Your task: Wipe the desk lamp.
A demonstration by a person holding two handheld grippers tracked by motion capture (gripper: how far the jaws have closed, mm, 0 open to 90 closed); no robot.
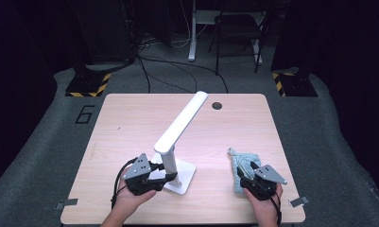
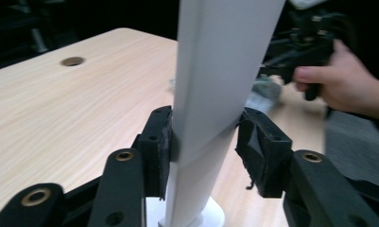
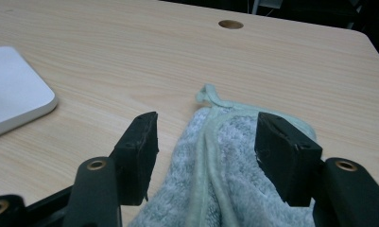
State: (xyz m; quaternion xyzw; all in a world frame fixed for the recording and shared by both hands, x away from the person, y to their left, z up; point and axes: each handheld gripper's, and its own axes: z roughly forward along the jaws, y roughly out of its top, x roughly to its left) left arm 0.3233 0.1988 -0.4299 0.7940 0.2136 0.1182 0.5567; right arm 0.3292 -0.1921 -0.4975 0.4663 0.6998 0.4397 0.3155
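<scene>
Lamp (image 1: 177, 137) stands near-left on the counter (image 1: 130, 123), its post clenched between the pads of the left hand-held gripper (image 1: 170, 176), a grip that would steady it against tipping. Cloth (image 1: 241, 168) lies folded near-right, well apart from the lamp; the right hand-held gripper (image 1: 246, 176) straddles it with jaws released, seemingly poised to pinch it for wiping.

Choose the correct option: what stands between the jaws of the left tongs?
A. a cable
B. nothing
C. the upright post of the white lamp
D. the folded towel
C: in the left gripper view the pads of the left tongs press both sides of the white lamp post.
</scene>
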